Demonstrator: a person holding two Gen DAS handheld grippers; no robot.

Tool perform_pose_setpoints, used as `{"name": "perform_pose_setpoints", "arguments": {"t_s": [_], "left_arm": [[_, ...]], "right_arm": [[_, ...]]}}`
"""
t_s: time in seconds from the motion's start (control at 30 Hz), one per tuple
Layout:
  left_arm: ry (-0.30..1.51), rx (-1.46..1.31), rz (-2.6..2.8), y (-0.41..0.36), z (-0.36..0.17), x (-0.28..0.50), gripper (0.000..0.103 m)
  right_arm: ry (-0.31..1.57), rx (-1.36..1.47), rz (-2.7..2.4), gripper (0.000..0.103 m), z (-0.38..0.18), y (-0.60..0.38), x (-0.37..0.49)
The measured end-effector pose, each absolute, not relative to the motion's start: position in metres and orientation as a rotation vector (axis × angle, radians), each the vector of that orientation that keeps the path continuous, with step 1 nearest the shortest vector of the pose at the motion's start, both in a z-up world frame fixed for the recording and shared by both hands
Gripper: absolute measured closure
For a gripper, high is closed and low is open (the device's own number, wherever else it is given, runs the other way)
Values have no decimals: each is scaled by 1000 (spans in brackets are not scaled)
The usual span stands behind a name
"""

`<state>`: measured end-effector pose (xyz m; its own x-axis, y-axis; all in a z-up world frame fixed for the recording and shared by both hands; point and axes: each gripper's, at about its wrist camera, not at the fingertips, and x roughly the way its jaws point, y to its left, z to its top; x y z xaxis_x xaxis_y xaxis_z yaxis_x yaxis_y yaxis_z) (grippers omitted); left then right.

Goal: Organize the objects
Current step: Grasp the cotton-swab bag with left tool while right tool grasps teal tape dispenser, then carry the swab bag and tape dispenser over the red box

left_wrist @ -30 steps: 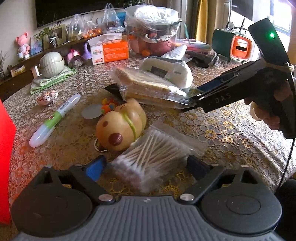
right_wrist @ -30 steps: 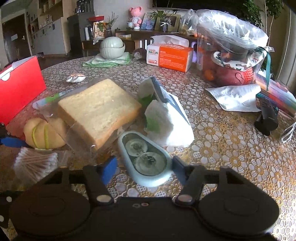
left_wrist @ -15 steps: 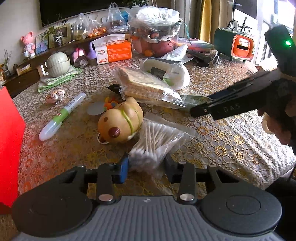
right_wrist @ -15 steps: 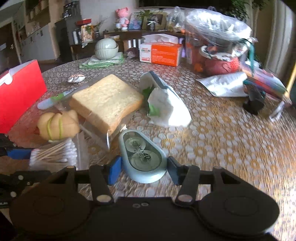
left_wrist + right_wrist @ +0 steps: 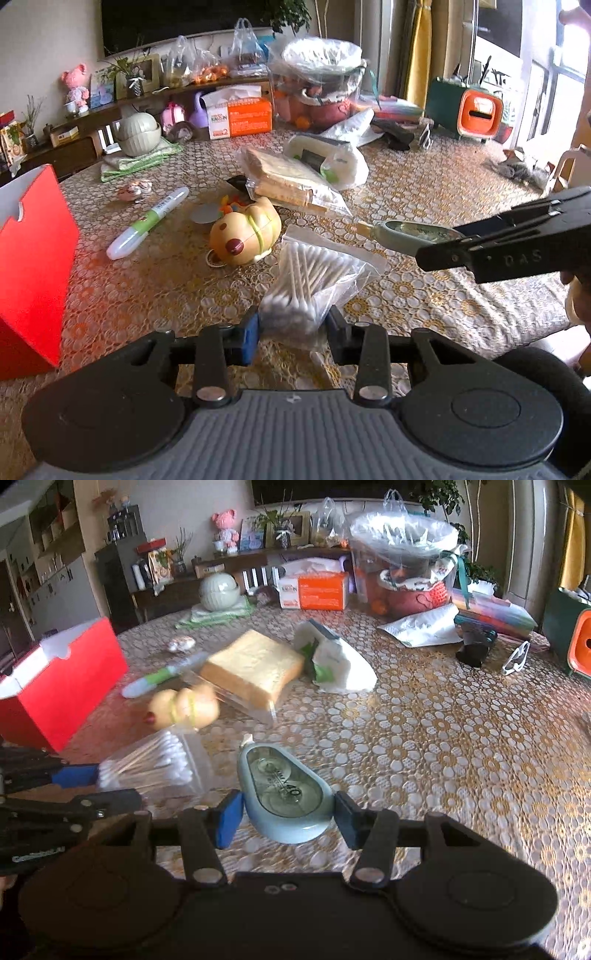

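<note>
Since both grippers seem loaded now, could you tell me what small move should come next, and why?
Probably carry both loads left toward the red box. The left gripper is shut on the cotton swab bag, the right gripper on the correction tape, and the box stands open-topped.

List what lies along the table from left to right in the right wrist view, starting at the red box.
red box → green marker → bagged bread → white crumpled bag → black clip
</note>
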<state>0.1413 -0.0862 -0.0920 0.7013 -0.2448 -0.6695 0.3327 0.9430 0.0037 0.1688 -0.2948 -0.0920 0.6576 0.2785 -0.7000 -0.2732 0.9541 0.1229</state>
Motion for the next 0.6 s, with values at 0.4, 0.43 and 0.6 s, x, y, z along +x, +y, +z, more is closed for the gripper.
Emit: {"name": "perform_pose_setpoints", "arguments": {"t_s": [0.4, 0.43, 0.6], "left_arm": [[684, 32, -232, -47, -53, 108, 68], [678, 26, -225, -43, -50, 106, 68], [646, -4, -180, -18, -36, 96, 68]], "right_arm": [[718, 4, 366, 50, -44, -260, 129], [713, -1, 372, 50, -40, -254, 128], [686, -21, 405, 50, -22, -229, 124]]}}
